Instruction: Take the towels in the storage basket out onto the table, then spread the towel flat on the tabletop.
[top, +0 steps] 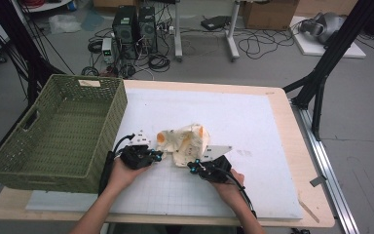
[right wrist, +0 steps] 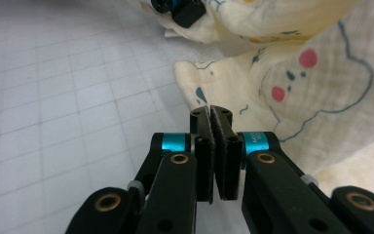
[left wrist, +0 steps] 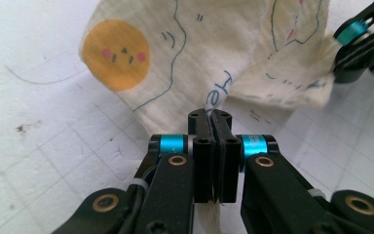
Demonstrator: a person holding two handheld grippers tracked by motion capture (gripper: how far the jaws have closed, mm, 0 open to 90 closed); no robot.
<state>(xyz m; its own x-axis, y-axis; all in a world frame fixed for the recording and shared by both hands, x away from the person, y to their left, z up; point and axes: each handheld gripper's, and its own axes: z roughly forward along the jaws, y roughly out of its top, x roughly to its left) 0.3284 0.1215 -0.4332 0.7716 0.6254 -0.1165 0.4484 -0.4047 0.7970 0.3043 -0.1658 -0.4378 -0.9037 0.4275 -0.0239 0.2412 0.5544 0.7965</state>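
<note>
Basket (top: 58,136) of green woven plastic stands at the left edge of the table (top: 292,141), rectangular, with a handle slot in its near wall; its inside holds nothing visible. Its right wall lies just beside the left gripper (top: 157,155). Table is light wood, covered by a white gridded mat (top: 233,122) bearing faint pen marks and small stains. Beyond the far edge, the floor carries two computer towers (top: 135,24), loose cables and a cardboard box (top: 268,12).

Cloth (top: 185,141) lies crumpled on the mat near the centre, between the two grippers. It is a soft, cream, crinkled gauze fabric printed with an orange round face, blue outline drawings and pink dots.

Left gripper, in its own view (left wrist: 210,117), has its jaws closed together on a fold of the cloth (left wrist: 185,53), with fabric running down between the pads. Right gripper (top: 193,166) sits at the cloth's near right edge; in its own view (right wrist: 210,113) the jaws are closed, and a thin edge of cloth (right wrist: 311,83) appears pinched at the tips, though this is hard to confirm.
</note>
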